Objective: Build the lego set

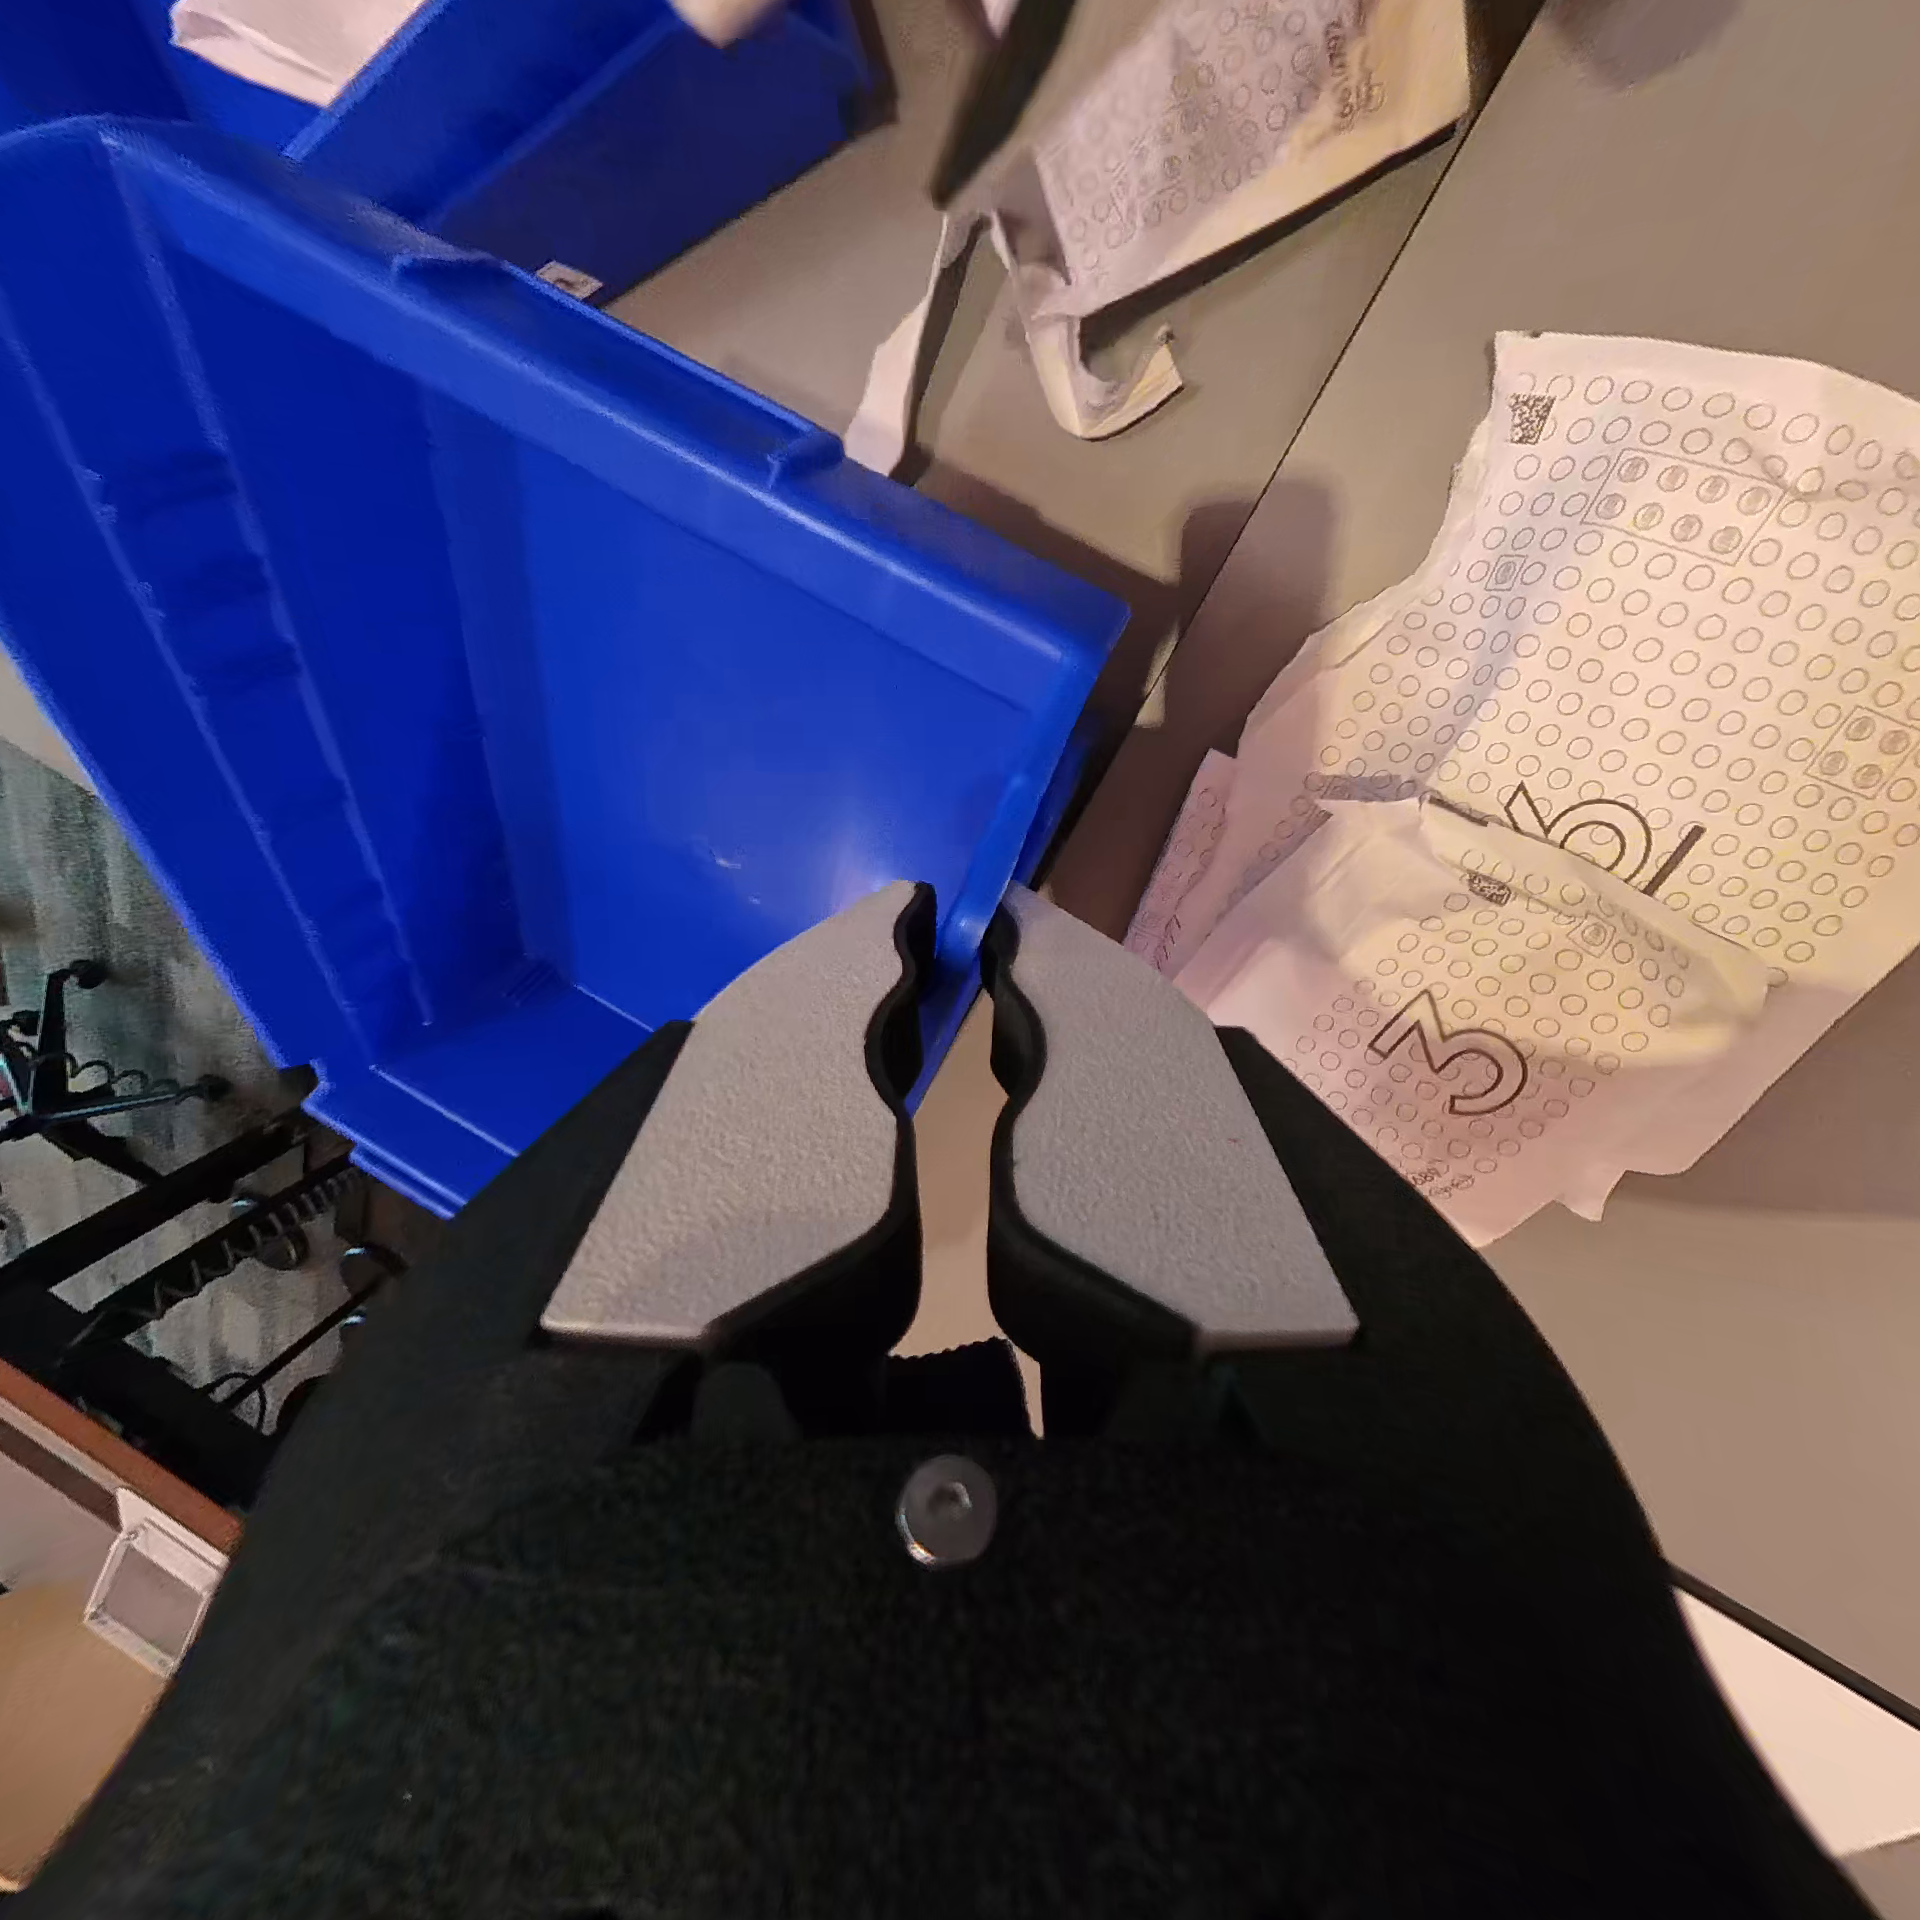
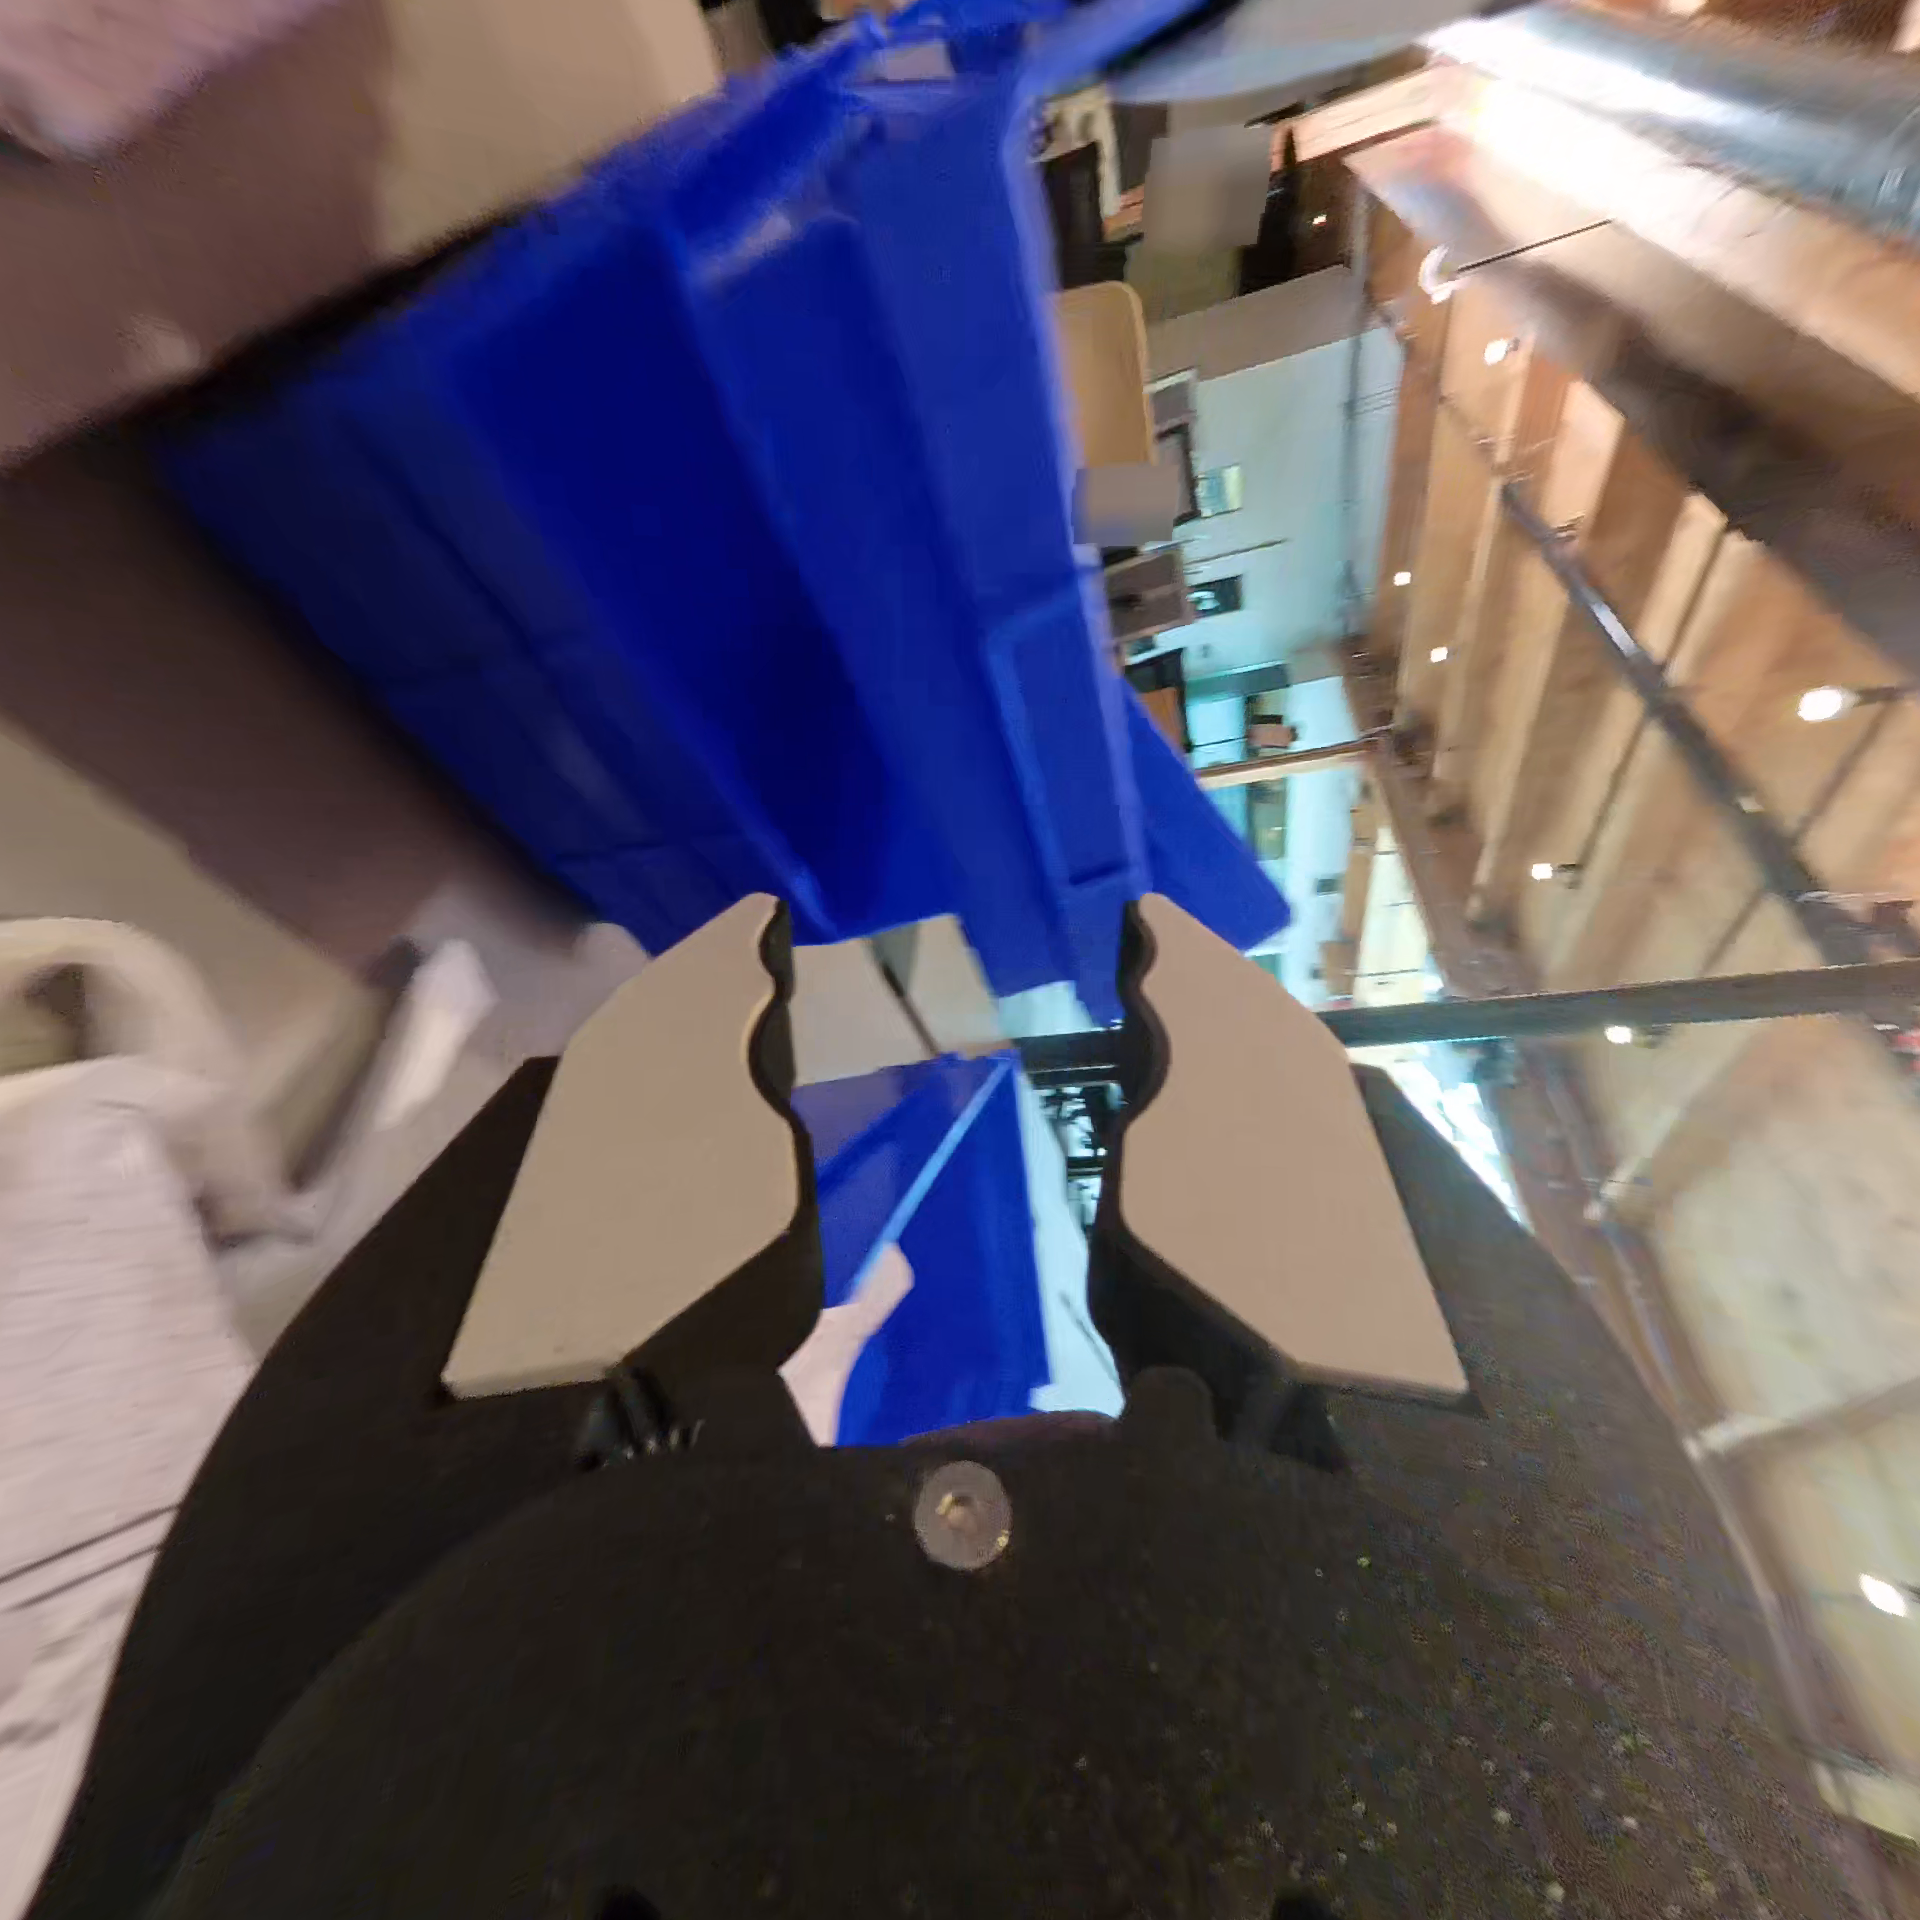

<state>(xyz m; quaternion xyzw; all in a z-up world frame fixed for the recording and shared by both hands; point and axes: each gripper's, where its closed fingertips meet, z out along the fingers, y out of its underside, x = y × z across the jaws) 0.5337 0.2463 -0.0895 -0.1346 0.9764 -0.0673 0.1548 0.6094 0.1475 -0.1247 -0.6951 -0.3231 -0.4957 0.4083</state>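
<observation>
Left wrist view: left gripper (image 1: 958, 940) clamped on the side wall of a blue bin (image 1: 582, 644), both black pads pressed against the thin rim at the bin's near right corner. Bin tilted, open interior turned toward the camera, long axis running away from the fingertips up and to the left. Beyond the held bin, to the upper left, further blue bins (image 1: 582, 125) holding white paper. To the right of the fingers, flat on the grey table (image 1: 1662, 187), crumpled white paper bags (image 1: 1621, 790) printed with rows of small circles; ahead and to the right, more such paper (image 1: 1174, 177), partly torn. Below left of the gripper, past the table edge, black wire hardware (image 1: 187, 1226), too blurred to identify.

Right wrist view: right gripper (image 2: 956, 956) with fingers well apart and nothing pressed between the pads. Directly ahead of the fingertips, a blue bin seen from outside (image 2: 665, 540), ribbed walls visible, strongly motion-blurred, long axis running from the fingertips up and slightly left; whether the right pad touches its rim, not determinable. Between the open fingers, nearer the camera, another blue surface (image 2: 925, 1226). Shown here only: a room interior to the right, with wooden beams (image 2: 1558, 623) and ceiling lights. Paper bags and bin interior clear only in the left view.
</observation>
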